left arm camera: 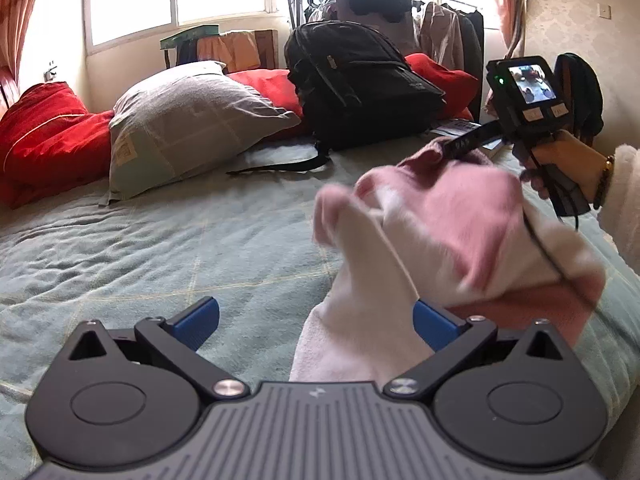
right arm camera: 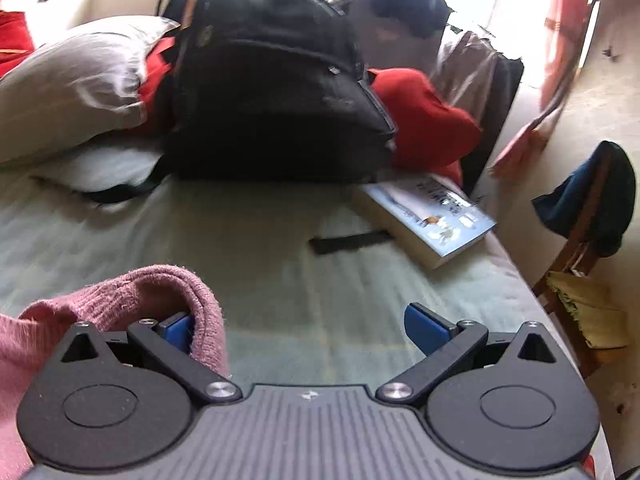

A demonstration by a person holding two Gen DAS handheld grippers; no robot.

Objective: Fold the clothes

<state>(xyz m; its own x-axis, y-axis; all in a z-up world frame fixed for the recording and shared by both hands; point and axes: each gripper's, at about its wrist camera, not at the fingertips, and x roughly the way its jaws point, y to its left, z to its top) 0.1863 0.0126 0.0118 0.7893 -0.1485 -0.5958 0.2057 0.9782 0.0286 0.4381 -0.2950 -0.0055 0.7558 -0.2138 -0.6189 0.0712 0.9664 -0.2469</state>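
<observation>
Both grippers' jaws are standing spread: left gripper (left arm camera: 316,322) under the pink garment (left arm camera: 448,216), right gripper (right arm camera: 298,330) hooking its hem lower left.

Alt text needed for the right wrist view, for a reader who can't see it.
The right gripper is open above a pale green bedspread, with a pink knitted garment draped over its left finger. Farther along the bed are a black backpack, a book, a grey pillow and red bedding.
</observation>
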